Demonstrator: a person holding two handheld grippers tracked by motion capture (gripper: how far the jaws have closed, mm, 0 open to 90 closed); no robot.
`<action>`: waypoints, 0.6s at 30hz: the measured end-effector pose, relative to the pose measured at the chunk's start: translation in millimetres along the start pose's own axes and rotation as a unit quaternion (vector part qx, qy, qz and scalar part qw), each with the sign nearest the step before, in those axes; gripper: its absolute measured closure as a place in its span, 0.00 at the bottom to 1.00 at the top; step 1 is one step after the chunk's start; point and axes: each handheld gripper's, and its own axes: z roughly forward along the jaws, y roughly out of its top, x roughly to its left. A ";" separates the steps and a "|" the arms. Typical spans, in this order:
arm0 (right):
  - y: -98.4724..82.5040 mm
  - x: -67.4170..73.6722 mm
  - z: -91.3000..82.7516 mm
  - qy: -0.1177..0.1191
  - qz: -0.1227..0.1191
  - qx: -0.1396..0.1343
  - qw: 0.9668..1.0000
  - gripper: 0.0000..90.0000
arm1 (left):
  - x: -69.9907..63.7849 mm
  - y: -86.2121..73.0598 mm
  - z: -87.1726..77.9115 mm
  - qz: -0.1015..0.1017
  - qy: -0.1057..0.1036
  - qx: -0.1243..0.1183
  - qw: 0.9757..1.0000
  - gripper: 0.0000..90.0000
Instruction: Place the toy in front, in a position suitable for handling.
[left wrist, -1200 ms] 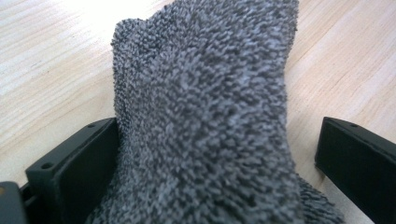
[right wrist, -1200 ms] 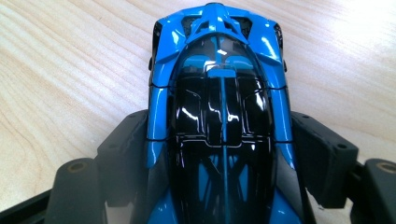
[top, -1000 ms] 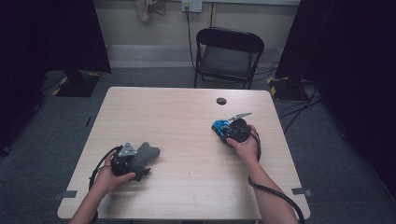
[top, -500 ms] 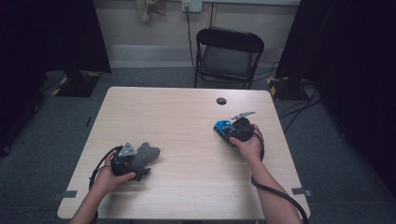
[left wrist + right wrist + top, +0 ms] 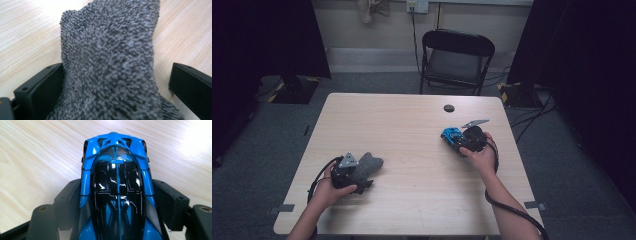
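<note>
A grey fuzzy cloth [image 5: 370, 163] lies on the wooden table [image 5: 412, 120] at the near left. My left gripper [image 5: 363, 169] is around it. In the left gripper view the cloth [image 5: 110, 55] rests against one jaw while a gap stays at the other, so the left gripper [image 5: 115, 72] is open. At the right, my right gripper [image 5: 458, 140] holds a blue and black toy car [image 5: 451, 135] low on the table. In the right gripper view both jaws press the sides of the car [image 5: 116, 170], so the right gripper [image 5: 117, 187] is shut on it.
A small black round object [image 5: 449, 108] lies near the table's far edge. A black folding chair [image 5: 457, 60] stands behind the table. Cables [image 5: 532, 115] run over the floor at the right.
The right hand with the car has edged very slightly toward the far side. The left hand and the cloth have kept still.
</note>
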 end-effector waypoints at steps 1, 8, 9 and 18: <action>0.0 2.3 -2.0 0.002 -0.002 -0.003 1.000 0.31 | 0.0 0.0 0.0 0.000 0.000 0.000 1.000 0.00; -2.2 26.2 -12.7 0.031 -0.029 -0.015 0.999 0.31 | -0.1 0.0 0.0 0.000 0.001 0.000 1.000 0.00; -3.0 31.4 -13.2 0.038 -0.036 -0.015 0.999 0.31 | -0.1 0.0 0.0 0.000 0.001 0.000 1.000 0.00; -13.3 67.6 -10.1 0.074 -0.060 -0.015 0.995 0.31 | -0.3 0.1 0.0 -0.001 0.001 0.001 1.000 0.00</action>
